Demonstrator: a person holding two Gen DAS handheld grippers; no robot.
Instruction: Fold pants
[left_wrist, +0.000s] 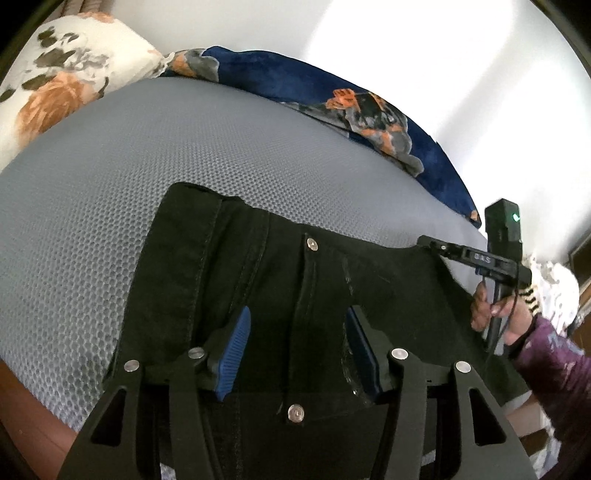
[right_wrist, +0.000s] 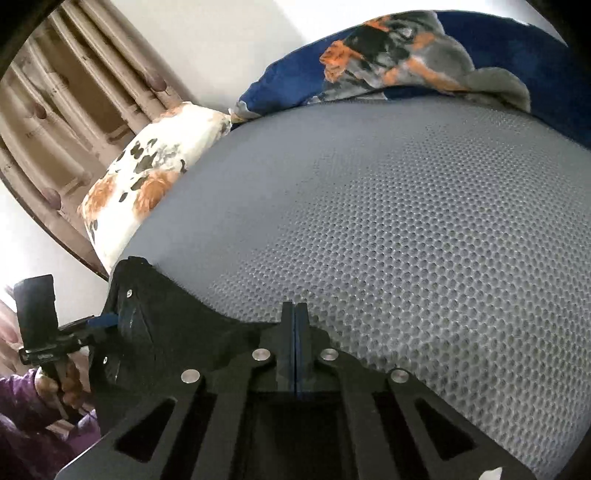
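Observation:
Black pants (left_wrist: 295, 280) lie on a grey mesh mattress (left_wrist: 147, 155), waist end toward me, with a metal button (left_wrist: 312, 243) at the far edge. My left gripper (left_wrist: 295, 332) is open, its blue pads (left_wrist: 236, 343) either side of the fly seam, above the fabric. My right gripper (left_wrist: 439, 247) grips the pants' right edge in the left wrist view. In the right wrist view my right gripper (right_wrist: 294, 317) is shut on the pants' edge (right_wrist: 177, 314). The left gripper (right_wrist: 107, 319) shows at the far left there.
A white floral pillow (left_wrist: 62, 74) lies at the bed's far left and a dark blue floral blanket (left_wrist: 332, 96) runs along the far side by the white wall. A padded brown headboard (right_wrist: 55, 122) stands behind the pillow. The mattress's wooden frame (left_wrist: 33, 398) shows lower left.

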